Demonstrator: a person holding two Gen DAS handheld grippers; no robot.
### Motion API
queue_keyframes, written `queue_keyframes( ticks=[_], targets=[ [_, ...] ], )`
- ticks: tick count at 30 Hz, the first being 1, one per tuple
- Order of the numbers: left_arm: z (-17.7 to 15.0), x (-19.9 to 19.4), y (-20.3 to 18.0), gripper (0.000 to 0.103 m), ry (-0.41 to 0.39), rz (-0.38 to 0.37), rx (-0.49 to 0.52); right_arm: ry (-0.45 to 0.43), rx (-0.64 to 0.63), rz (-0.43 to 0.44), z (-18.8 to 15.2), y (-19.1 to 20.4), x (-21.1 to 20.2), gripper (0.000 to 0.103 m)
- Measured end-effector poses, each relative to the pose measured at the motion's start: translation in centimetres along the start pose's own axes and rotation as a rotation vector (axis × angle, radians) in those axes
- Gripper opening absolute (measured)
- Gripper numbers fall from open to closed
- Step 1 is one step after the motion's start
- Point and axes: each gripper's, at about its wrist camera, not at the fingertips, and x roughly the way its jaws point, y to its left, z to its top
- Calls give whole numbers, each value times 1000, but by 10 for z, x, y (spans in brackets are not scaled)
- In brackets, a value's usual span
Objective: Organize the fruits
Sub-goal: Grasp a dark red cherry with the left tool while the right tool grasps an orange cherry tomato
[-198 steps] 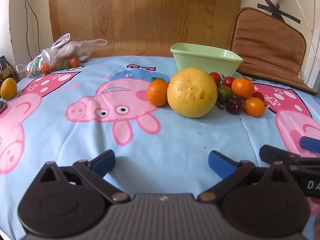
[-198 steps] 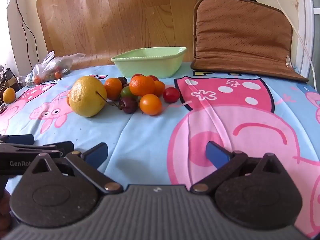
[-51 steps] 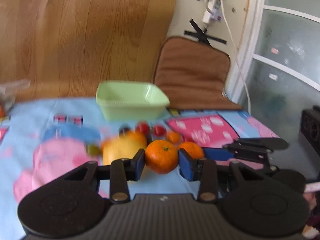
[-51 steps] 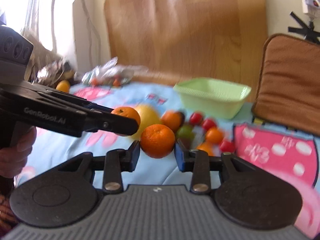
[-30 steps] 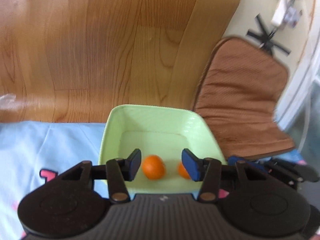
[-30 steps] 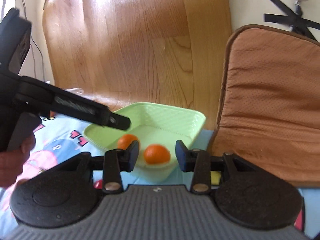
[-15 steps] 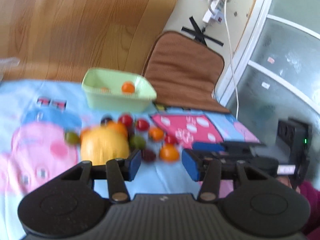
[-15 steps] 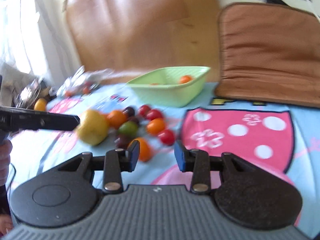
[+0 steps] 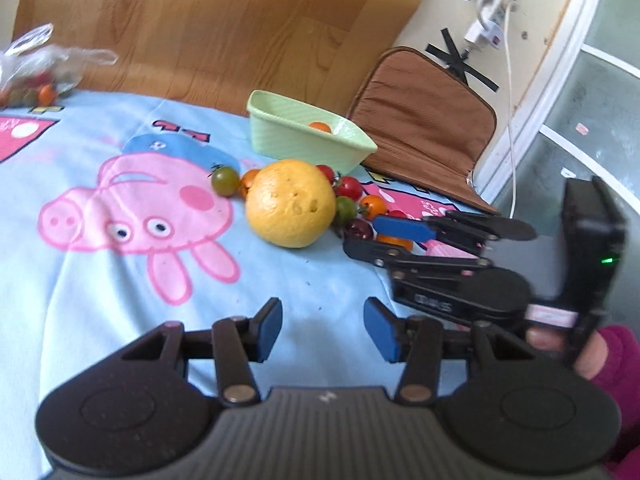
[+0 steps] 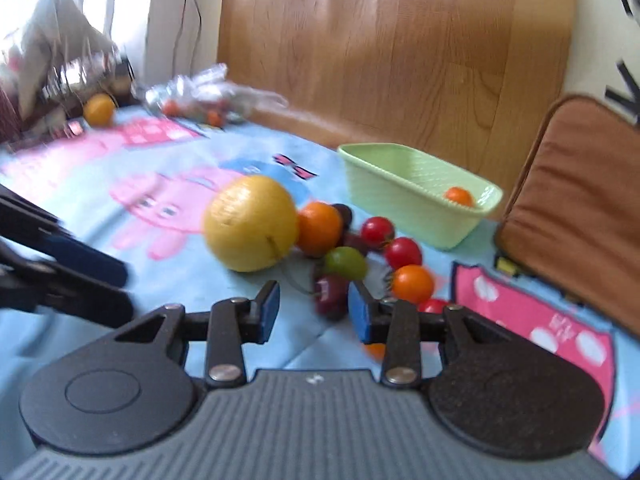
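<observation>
Both tools have come back from the basket with nothing in them, and each has left an orange there; only one orange [image 10: 459, 196] shows over the rim now.

Right tool [image 10: 313, 309] sits low at the bottom centre of its frame, jaws partly open and empty. Just past its fingertips, slightly right of centre, lies a dark cherry [image 10: 330, 292], with a green tomato [image 10: 346, 263] behind it and an orange tomato [image 10: 413, 284] further right. So the pile is straight ahead of this tool and very near.

Left tool [image 9: 322, 330] is also partly open and empty, over bare blue cloth [image 9: 120, 300]. The big yellow fruit [image 9: 290, 203] lies ahead of it, above centre, noticeably farther off.

I'd judge the right tool the nearer one for the next small fruit. The basket [image 10: 416, 196] stands beyond the pile, toward the upper right.
</observation>
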Motion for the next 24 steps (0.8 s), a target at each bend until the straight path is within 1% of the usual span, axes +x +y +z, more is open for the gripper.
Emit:
queue_keyframes(
  ticks=[2, 3, 4, 5, 7, 9, 11, 12, 13, 14, 17, 19, 22, 24],
  targets=[
    [-1, -2, 2, 46, -4, 0, -8, 23, -30, -24, -1, 2, 11, 39],
    [0, -4, 1, 46, -9, 4, -4, 22, -27, -26, -2, 1, 10, 31],
    [-1, -6, 1, 46, -16, 5, 0, 24, -23, -45, -1, 0, 8, 28],
    [-1, -9, 1, 46, -23, 3, 3, 25, -4, -28, 1, -1, 1, 28],
    [0, -11, 0, 51, -36, -10, 6, 0, 56, 59, -2, -2, -18, 28],
    [-1, -11, -1, 53, -37, -27, 5, -2, 45, 86, -7, 8, -28, 29],
    [-2, -9, -2, 53, -30, -41, 2, 12, 25, 131, -15, 19, -33, 29],
    [-2, -7, -3, 54, -25, -49, 2, 22, 18, 149, -17, 23, -33, 35],
    [-2, -6, -5, 57, -21, -55, 5, 25, 13, 145, -20, 25, -34, 39],
    [-3, -6, -7, 59, -18, -59, 14, 25, 11, 137, -22, 24, -35, 47],
    [-6, -9, -15, 65, -22, -69, 51, 8, 53, 147, -26, 14, -47, 48],
    [-7, -8, -18, 73, -19, -81, 62, 5, 83, 160, -30, 5, -57, 49],
    [-8, -3, -25, 74, -9, -97, 85, 16, 128, 199, -40, -9, -68, 49],
    [-8, 4, -33, 74, 3, -91, 106, 12, 171, 208, -46, -19, -76, 49]
  ],
)
